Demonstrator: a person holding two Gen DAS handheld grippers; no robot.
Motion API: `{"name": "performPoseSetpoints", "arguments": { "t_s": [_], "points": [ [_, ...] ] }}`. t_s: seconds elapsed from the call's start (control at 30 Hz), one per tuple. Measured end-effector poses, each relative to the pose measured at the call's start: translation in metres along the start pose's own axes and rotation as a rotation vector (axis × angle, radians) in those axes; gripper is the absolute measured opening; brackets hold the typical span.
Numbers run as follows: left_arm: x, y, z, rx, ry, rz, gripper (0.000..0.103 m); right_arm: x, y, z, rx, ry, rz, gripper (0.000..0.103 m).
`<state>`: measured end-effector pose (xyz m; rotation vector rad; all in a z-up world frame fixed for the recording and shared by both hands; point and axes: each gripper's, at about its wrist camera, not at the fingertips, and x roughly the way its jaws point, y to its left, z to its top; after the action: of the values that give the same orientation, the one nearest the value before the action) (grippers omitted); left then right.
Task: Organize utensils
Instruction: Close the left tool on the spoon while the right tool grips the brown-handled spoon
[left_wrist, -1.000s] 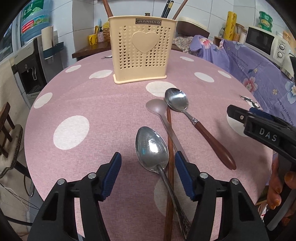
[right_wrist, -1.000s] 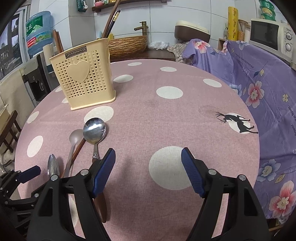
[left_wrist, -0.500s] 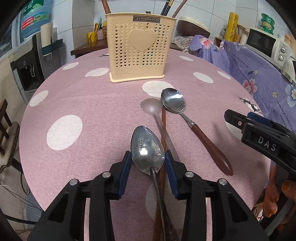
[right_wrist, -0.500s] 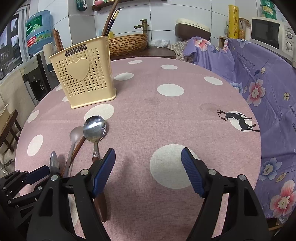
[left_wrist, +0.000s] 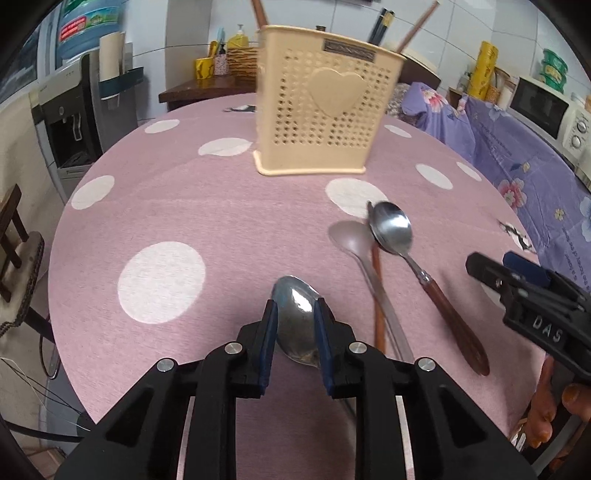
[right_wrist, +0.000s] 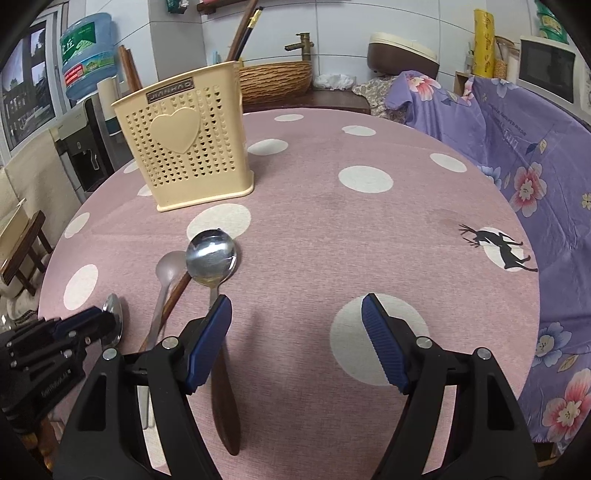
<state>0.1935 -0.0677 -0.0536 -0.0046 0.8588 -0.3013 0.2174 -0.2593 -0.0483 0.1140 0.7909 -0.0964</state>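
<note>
My left gripper (left_wrist: 295, 314) is shut on a steel spoon (left_wrist: 297, 321), gripping its bowl a little above the pink dotted table (left_wrist: 184, 206); it shows in the right wrist view (right_wrist: 112, 319) too. A wooden-handled spoon (left_wrist: 406, 243), a grey matte spoon (left_wrist: 351, 236) and a brown chopstick (left_wrist: 376, 280) lie to its right. The cream perforated utensil holder (left_wrist: 321, 110) stands upright at the back with chopsticks in it. My right gripper (right_wrist: 295, 317) is open and empty, over the wooden-handled spoon's handle (right_wrist: 221, 398).
A purple floral cloth (right_wrist: 517, 155) covers furniture along the table's right side. A water dispenser (left_wrist: 74, 110) stands at left, a wicker basket (right_wrist: 273, 77) behind the holder. A wooden stool (left_wrist: 14, 229) sits by the left edge.
My left gripper closed on the steel spoon's bowl, lifted it off the chopstick and shifted it left. The right gripper stayed open and barely moved.
</note>
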Motion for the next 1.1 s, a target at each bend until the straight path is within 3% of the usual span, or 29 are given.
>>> {"name": "performPoseSetpoints", "arguments": {
  "t_s": [0.3, 0.43, 0.73, 0.8, 0.97, 1.1],
  "points": [
    [-0.010, 0.020, -0.001, -0.045, -0.017, -0.003, 0.022, 0.028, 0.036, 0.004, -0.196, 0.094, 0.037, 0.073],
    [-0.011, 0.027, -0.004, -0.071, -0.009, -0.009, 0.029, 0.041, 0.044, 0.009, -0.228, 0.131, 0.089, 0.073],
    [-0.013, 0.033, -0.011, -0.089, 0.003, -0.009, 0.036, 0.064, 0.053, 0.030, -0.226, 0.146, 0.118, 0.072],
    [-0.014, 0.032, -0.012, -0.090, 0.007, -0.012, 0.043, 0.066, 0.055, 0.032, -0.223, 0.141, 0.118, 0.070],
    [-0.016, 0.025, -0.014, -0.093, 0.012, -0.026, 0.058, 0.062, 0.060, 0.031, -0.231, 0.133, 0.124, 0.047],
    [-0.013, 0.016, -0.015, -0.079, 0.024, -0.026, 0.061, 0.059, 0.057, 0.029, -0.214, 0.131, 0.115, 0.047]
  ]
}}
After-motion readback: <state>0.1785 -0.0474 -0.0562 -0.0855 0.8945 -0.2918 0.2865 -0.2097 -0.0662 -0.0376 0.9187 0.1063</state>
